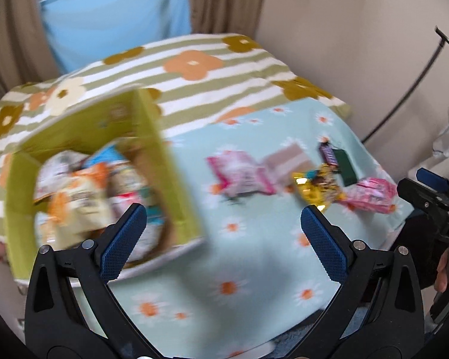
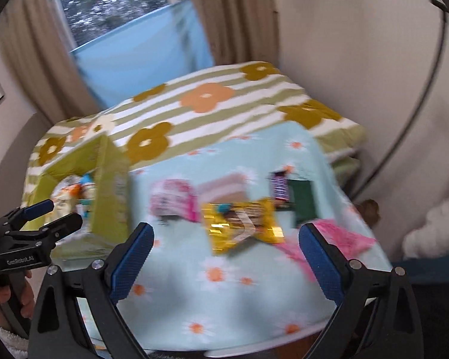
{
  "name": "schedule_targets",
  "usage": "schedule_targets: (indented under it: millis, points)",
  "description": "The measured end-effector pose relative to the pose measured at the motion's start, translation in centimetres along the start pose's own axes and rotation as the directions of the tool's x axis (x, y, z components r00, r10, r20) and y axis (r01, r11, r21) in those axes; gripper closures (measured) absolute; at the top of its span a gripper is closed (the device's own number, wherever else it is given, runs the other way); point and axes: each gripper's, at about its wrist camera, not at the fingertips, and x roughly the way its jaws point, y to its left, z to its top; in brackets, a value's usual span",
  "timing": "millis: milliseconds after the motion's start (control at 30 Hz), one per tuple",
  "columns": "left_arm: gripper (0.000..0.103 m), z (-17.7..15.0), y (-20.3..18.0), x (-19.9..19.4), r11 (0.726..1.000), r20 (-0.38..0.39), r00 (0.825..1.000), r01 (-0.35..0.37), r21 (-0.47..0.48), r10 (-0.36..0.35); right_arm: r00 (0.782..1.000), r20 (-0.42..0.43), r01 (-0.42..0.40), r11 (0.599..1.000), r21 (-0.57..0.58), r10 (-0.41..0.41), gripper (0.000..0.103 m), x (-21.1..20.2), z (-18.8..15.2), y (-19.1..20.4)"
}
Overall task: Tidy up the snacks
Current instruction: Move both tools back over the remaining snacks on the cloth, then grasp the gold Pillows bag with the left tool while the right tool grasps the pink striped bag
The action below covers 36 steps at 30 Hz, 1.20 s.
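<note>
Left wrist view. The left gripper (image 1: 224,218), black with blue ribbed pads, holds its jaws wide apart and empty above a pale blue daisy-print cloth (image 1: 248,269) spread over a striped green-and-white floral blanket (image 1: 194,89). At left stands an open yellow-green cardboard box (image 1: 164,173), already filled with blurred snack packets (image 1: 83,197). To the right of the box, loose snacks lie on the cloth in a rough row: a pink-and-white packet (image 1: 239,173), a beige-and-pink packet (image 1: 287,160), a gold foil wrapper (image 1: 317,185), a purple bar (image 1: 329,154), a dark green flat packet (image 1: 345,164) and a bright pink packet (image 1: 371,194). The right gripper (image 1: 431,191) enters at the right edge; its jaw state cannot be told here.

Right wrist view. The right gripper (image 2: 226,239) likewise has its jaws spread wide and grips nothing. The gold foil wrapper (image 2: 242,224) lies between and just beyond the jaw tips, with the bright pink packet (image 2: 341,239) near the right pad. The box (image 2: 110,191) stands far left. The left gripper (image 2: 45,218) appears at the left edge, jaws parted, held by a hand (image 2: 3,299). The image is motion-blurred.
</note>
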Motion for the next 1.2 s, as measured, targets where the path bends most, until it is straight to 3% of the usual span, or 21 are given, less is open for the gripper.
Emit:
schedule_targets:
  millis: [267,400,467,667,833,967,1067,1200]
  points:
    - [0.001,1.2,-10.7,5.4,0.986,-0.071,0.997,0.044,0.16,-0.033,0.995,-0.086,0.05,0.995,0.092,-0.042,0.006,1.3,-0.7,-8.1]
    - [0.001,1.0,-13.9,8.3,0.968,-0.139,0.99,0.049,0.246,-0.015,0.99,-0.139,0.02,0.985,0.173,0.005,0.006,2.8,-1.3,-11.8]
    - [0.001,0.8,-15.4,9.6,0.947,-0.152,0.988,0.032,0.321,0.019,0.986,-0.16,-0.001,0.976,0.218,0.037,0.006,3.5,-1.9,-13.0]
    - [0.001,0.1,-18.3,12.6,0.835,-0.175,0.979,0.011,0.55,0.102,0.978,-0.185,-0.023,0.934,0.357,0.095,0.006,5.2,-4.1,-14.6]
    - [0.002,0.3,-19.3,15.2,0.737,-0.176,0.979,0.046,0.675,0.1,0.978,-0.186,-0.002,0.891,0.455,0.097,0.006,6.3,-4.9,-15.0]
    - [0.008,0.4,-19.9,17.0,0.678,-0.187,0.979,0.084,0.73,0.08,0.976,-0.203,0.025,0.878,0.477,0.082,0.006,7.5,-5.0,-14.8]
    - [0.018,0.3,-20.2,18.2,0.658,-0.216,0.974,0.12,0.744,0.067,0.976,-0.204,0.037,0.856,0.516,0.081,0.006,8.3,-5.3,-14.9]
    - [0.025,0.1,-20.4,18.9,0.621,-0.239,0.97,0.165,0.766,0.038,0.975,-0.209,0.049,0.832,0.553,0.082,0.006,9.3,-5.3,-15.1]
